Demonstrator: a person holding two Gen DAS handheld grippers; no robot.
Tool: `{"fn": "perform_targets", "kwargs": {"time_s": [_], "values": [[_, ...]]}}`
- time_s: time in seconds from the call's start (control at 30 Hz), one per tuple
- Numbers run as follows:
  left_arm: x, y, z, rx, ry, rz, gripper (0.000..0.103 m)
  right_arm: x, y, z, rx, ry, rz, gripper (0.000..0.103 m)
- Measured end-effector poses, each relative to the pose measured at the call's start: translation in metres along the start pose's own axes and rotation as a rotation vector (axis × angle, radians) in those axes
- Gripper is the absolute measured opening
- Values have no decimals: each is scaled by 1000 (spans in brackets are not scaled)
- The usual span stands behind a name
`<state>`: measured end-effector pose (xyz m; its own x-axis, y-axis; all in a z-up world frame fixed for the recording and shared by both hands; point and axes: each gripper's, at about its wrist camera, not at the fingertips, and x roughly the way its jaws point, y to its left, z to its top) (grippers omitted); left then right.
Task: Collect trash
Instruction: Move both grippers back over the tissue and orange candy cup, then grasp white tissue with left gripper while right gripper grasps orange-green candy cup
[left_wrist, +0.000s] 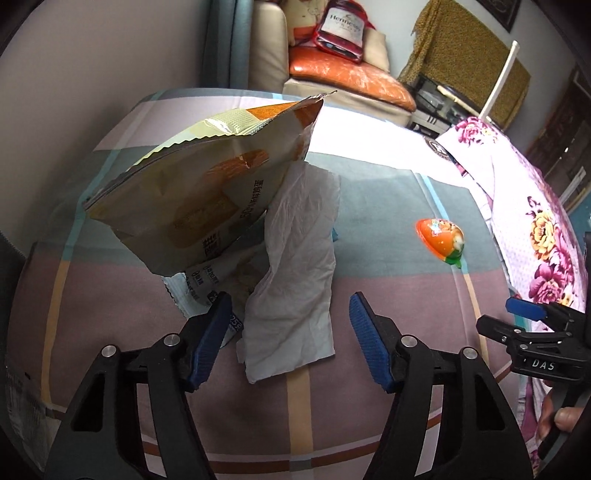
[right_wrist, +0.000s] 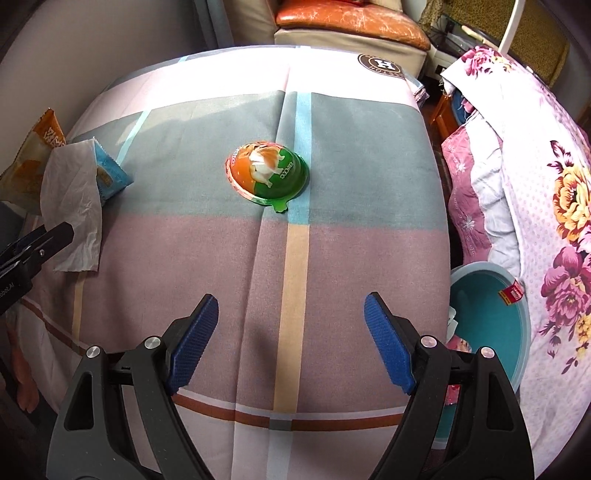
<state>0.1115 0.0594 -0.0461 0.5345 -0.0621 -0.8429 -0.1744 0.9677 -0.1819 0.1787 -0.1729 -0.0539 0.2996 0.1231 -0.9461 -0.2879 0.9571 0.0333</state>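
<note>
A white tissue (left_wrist: 295, 273) lies on the cloth-covered table (left_wrist: 388, 288), leaning on a cream and orange snack bag (left_wrist: 199, 184) and a small blue-white wrapper (left_wrist: 195, 288). My left gripper (left_wrist: 288, 339) is open, its fingers either side of the tissue's near end. An orange and green jelly cup (right_wrist: 267, 173) sits upside down mid-table. My right gripper (right_wrist: 291, 343) is open and empty, short of the cup. The tissue (right_wrist: 72, 206), bag (right_wrist: 33, 162) and wrapper (right_wrist: 110, 173) show at the left of the right wrist view. The cup (left_wrist: 441, 238) and right gripper (left_wrist: 524, 321) show in the left wrist view.
A teal bin (right_wrist: 487, 314) with some trash inside stands at the table's right edge. A floral quilt (right_wrist: 535, 166) lies to the right. A sofa with an orange cushion (left_wrist: 351, 74) stands behind the table.
</note>
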Motion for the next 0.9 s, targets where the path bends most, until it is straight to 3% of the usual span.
{"fn": "perform_targets", "kwargs": {"time_s": [0.23,0.27,0.33,0.4,0.57,0.63,0.73,0.9], "values": [[22,-9,5,3,16,-5,65,12,0,31,-52,-26,7,77],[23,-10,5,5,10,-6,59,14,-1,36,-57,-27,11,77],[26,-10,7,4,15,-25,28,19,0,45,-72,-32,14,76],[30,-7,8,-7,27,-47,22,24,2,55,-87,-33,19,76],[33,-5,8,-9,37,-76,22,41,11,74,-137,-32,27,73],[36,-5,8,-9,46,-80,22,49,13,79,-142,-25,35,63],[35,-8,7,1,44,-89,21,52,15,81,-136,-35,45,56],[28,-20,4,41,41,-118,15,43,16,70,-113,-45,48,55]]}}
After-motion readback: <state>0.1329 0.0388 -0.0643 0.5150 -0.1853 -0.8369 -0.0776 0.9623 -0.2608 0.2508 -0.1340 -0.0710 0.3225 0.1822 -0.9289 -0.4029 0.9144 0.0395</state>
